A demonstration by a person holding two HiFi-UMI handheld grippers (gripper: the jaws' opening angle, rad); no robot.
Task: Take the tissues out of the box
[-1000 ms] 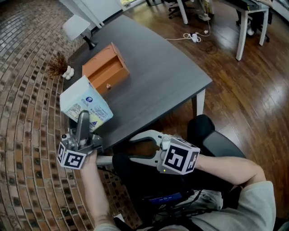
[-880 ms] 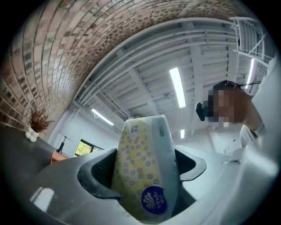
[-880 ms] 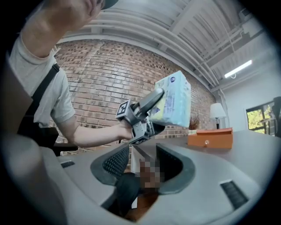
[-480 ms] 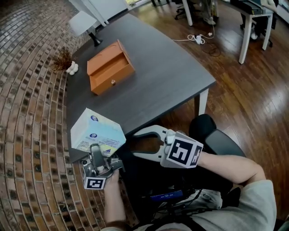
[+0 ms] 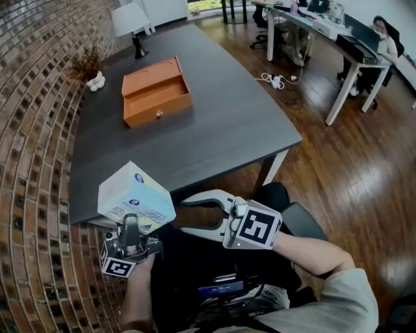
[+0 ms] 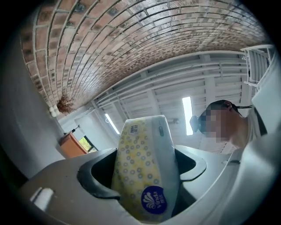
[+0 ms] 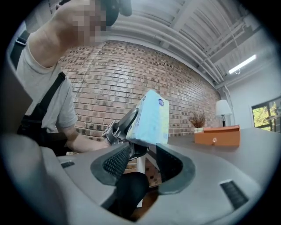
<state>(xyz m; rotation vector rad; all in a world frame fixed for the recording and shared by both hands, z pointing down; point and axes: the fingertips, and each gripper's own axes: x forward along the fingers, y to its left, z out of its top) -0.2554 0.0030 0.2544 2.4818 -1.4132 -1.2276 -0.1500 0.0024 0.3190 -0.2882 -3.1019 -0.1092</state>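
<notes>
A soft tissue pack, pale blue and yellow with a round blue logo, is held up off the table's near edge, over my lap. My left gripper is shut on its lower end; in the left gripper view the pack fills the gap between the jaws. My right gripper stands open and empty just right of the pack, its jaws pointing toward it. From the right gripper view the pack floats above and beyond the jaws. The orange box lies open on the dark table.
A white lamp and a dried plant stand at the table's far corner. A brick surface curves along the left. Wood floor, white desks and a seated person lie to the right.
My left gripper has carried the tissue pack from above the table's near-left edge back off the table toward my body. The right gripper has stayed open in much the same place.
</notes>
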